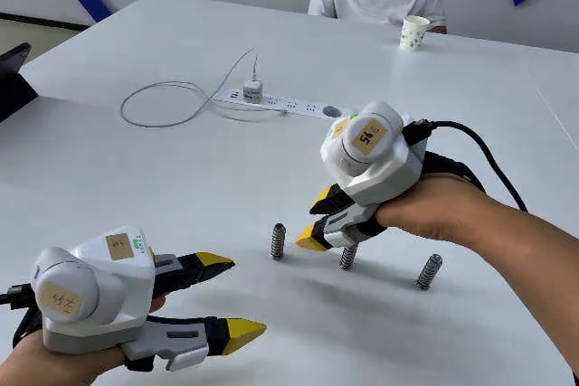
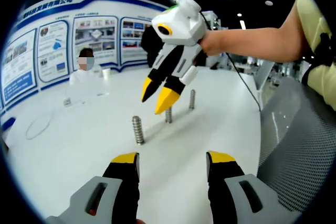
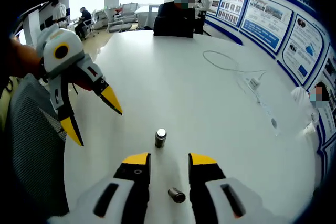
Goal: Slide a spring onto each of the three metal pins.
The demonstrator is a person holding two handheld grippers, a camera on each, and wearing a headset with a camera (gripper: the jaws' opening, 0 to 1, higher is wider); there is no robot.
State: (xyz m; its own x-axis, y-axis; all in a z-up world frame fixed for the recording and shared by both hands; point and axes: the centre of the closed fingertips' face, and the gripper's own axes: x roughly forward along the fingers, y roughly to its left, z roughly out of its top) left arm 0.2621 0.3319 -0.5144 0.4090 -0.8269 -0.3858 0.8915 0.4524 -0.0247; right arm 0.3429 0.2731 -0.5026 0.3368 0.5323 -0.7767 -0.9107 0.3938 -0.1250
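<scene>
Three dull-grey coiled springs (image 1: 278, 240) — upright (one slightly tilted)

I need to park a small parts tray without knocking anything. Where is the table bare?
A wide bare stretch of the table lies between the power strip and the three springs, running left, this side of the cable loop. Crowded: around the springs, where the right gripper hangs open, and the front left, by the left gripper.
</scene>
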